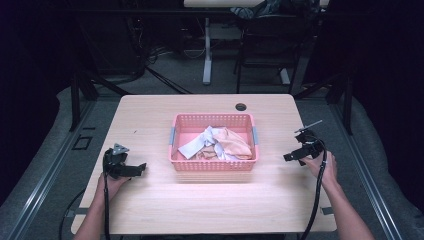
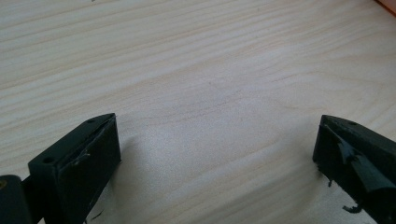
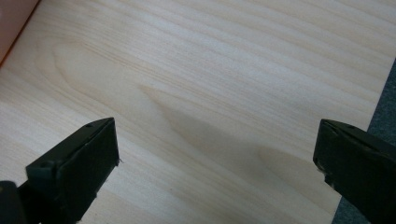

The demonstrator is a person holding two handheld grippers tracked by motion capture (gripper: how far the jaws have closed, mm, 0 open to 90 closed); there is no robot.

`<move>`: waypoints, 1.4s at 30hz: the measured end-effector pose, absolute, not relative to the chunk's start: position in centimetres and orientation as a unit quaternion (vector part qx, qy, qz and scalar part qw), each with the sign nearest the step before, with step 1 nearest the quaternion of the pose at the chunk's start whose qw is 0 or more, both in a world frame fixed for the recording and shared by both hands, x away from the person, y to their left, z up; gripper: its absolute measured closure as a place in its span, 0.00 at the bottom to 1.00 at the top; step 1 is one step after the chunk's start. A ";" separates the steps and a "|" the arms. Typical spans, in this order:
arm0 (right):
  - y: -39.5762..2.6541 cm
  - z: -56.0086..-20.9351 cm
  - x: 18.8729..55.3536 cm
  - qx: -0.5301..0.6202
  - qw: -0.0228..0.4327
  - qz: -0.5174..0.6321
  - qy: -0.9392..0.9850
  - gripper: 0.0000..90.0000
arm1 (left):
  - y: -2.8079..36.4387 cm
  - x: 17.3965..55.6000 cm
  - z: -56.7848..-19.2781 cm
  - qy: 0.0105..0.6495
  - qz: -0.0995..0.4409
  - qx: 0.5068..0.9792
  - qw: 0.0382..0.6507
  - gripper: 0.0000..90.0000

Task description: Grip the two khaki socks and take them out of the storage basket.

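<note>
A pink plastic basket (image 1: 214, 164) stands at the middle of the wooden table (image 1: 150, 200). Crumpled cloths lie inside it: a white one (image 1: 202, 142) and a peach one (image 1: 235, 142). My left gripper (image 1: 141, 168) hovers over the table left of the basket, jaws pointing toward it. In the left gripper view that gripper (image 2: 217, 154) stands open over bare wood. My right gripper (image 1: 290, 156) is held right of the basket near the table's right edge. The right gripper view shows it (image 3: 217, 156) open with nothing between its jaws.
A round cable hole (image 1: 241, 106) sits in the table's far edge behind the basket. Table legs and cables stand on the dark floor beyond. Grey carpet (image 3: 385, 107) lies just past the table's right edge. The basket's corner (image 3: 14, 23) shows at the right gripper view's top left.
</note>
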State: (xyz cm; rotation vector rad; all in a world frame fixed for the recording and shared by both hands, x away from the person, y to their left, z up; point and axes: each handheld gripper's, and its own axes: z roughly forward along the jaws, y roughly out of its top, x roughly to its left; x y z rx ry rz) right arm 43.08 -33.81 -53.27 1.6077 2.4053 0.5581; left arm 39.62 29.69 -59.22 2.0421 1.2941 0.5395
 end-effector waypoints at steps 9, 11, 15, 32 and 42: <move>-33.2 -53.3 43.0 0.534 0.103 0.197 0.816 0.00 | 29.7 39.6 -59.2 0.494 0.206 0.779 0.326 0.01; -33.2 -53.1 43.1 0.527 0.102 0.192 0.822 0.00 | 29.7 39.6 -59.2 0.494 0.206 0.779 0.326 0.01; -32.8 -53.0 43.1 0.521 0.105 0.196 0.824 0.00 | 29.7 39.6 -59.2 0.495 0.206 0.779 0.327 0.01; -30.3 -52.0 43.2 0.486 0.139 0.187 0.843 0.00 | 29.8 39.6 -59.2 0.494 0.203 0.778 0.329 0.01; -29.8 -49.6 43.1 0.482 0.141 0.239 0.831 0.00 | 29.8 39.6 -59.2 0.494 0.203 0.779 0.329 0.01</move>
